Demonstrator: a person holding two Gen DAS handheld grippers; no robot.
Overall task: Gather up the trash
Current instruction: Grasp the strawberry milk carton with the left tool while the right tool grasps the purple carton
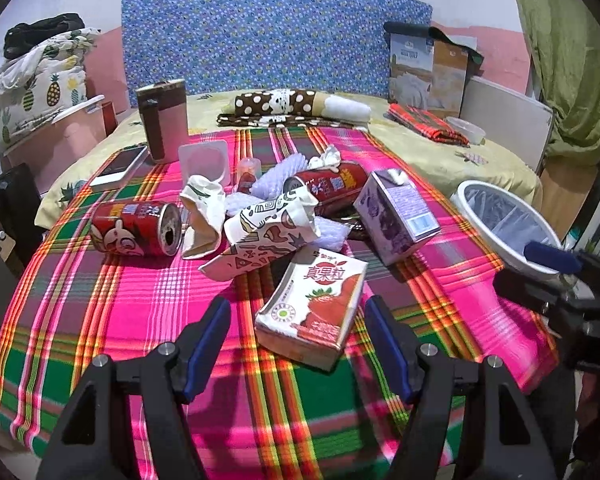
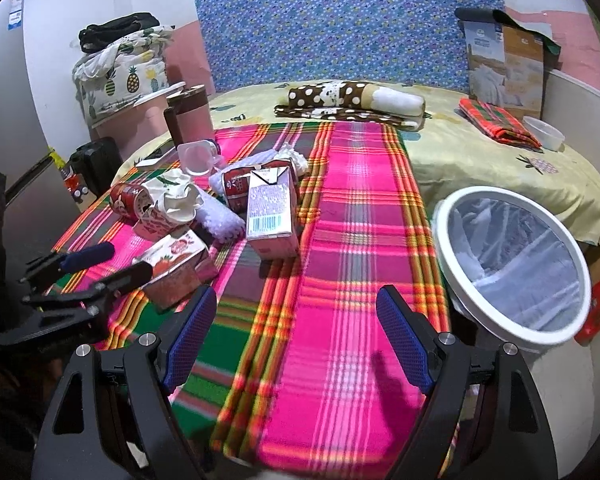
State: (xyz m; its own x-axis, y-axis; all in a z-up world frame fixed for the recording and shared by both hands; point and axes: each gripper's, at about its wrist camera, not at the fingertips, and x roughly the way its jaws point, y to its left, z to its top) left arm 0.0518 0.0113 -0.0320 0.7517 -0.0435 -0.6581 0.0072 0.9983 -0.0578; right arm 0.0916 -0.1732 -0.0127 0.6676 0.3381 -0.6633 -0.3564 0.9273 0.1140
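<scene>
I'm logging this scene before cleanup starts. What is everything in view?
Strawberry carton: 1, red-white, nearest the left gripper.
Purple carton: 1, right of pile.
Cans: 2, red, on their sides.
Paper cups: 2, crumpled, pile centre.
Foam netting: white, pile rear.
Plastic tub: 1, clear, behind pile.
Tumbler: 1, pink-brown, upright.
Phone: 1, white, left.
Bin: 1, white, lined, beside bed.
Plaid cloth: pink-green, under everything.
Left gripper: open.
Right gripper: open.
</scene>
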